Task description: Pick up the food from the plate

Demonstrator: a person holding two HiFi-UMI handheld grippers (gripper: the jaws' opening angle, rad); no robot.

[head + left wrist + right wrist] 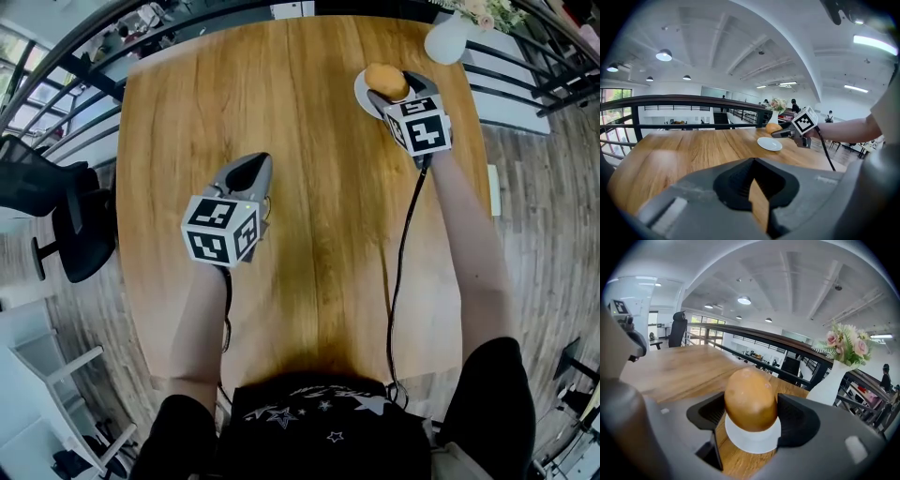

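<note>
A golden-brown bread roll (pixel 385 80) sits between the jaws of my right gripper (pixel 396 87), which is shut on it at the table's far right. In the right gripper view the roll (pixel 751 399) fills the gap between both pads and hangs just above the small white plate (pixel 752 440). From the left gripper view the roll (pixel 773 127) is clear of the plate (pixel 769 143). My left gripper (pixel 262 161) hovers over the middle of the wooden table (pixel 309 244), shut and holding nothing.
A white vase with flowers (pixel 448 37) stands just beyond the plate at the far right corner. A dark railing (pixel 84 75) runs round the table's far side. A black chair (pixel 56 206) stands off the left edge.
</note>
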